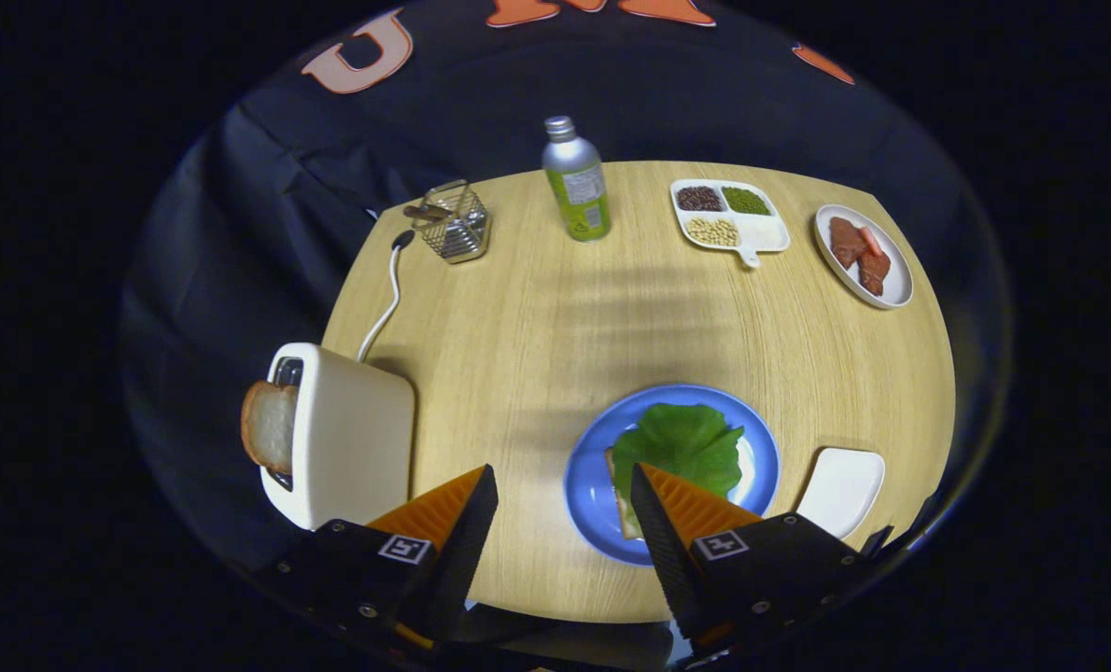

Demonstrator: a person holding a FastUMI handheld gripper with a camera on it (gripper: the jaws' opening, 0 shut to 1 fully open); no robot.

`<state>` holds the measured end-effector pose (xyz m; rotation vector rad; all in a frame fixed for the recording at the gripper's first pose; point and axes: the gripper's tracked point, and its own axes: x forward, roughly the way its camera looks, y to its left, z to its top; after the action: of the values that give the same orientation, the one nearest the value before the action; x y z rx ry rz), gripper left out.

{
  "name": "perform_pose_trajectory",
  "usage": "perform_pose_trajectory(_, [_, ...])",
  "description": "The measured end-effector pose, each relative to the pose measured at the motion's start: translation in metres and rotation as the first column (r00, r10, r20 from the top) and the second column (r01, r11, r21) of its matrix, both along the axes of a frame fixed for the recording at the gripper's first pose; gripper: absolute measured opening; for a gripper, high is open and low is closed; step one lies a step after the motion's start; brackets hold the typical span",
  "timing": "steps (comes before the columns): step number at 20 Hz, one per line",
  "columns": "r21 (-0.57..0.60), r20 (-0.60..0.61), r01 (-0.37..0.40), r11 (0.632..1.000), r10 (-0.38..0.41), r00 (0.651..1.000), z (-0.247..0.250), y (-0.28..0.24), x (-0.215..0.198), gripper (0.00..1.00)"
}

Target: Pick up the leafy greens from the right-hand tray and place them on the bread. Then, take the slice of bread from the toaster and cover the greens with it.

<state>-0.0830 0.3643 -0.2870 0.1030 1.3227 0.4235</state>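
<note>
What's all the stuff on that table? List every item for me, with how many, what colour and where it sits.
table: one, light wood, under everything
toaster: one, cream, ahead of the left finger
slice of bread: one, pale with brown crust, sticking out of the toaster
blue plate: one, just ahead of the right finger
leafy greens: one bunch, green, lying on bread on the blue plate
bread: one, mostly hidden under the greens
white tray: one, right of the blue plate
bottle: one, silver and green, far middle
wire basket: one, metal, far left
divided dish: one, white, holding dark, green and pale grains
oval plate: one, white, far right, with brown pieces
tool: one, fingers open, holding nothing
</note>
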Motion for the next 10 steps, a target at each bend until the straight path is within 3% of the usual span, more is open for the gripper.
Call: perform_pose_trajectory(10, [0.057, 0.004, -0.147, 0.988, 0.147, 0.989, 0.071, 0.131, -0.009, 0.91])
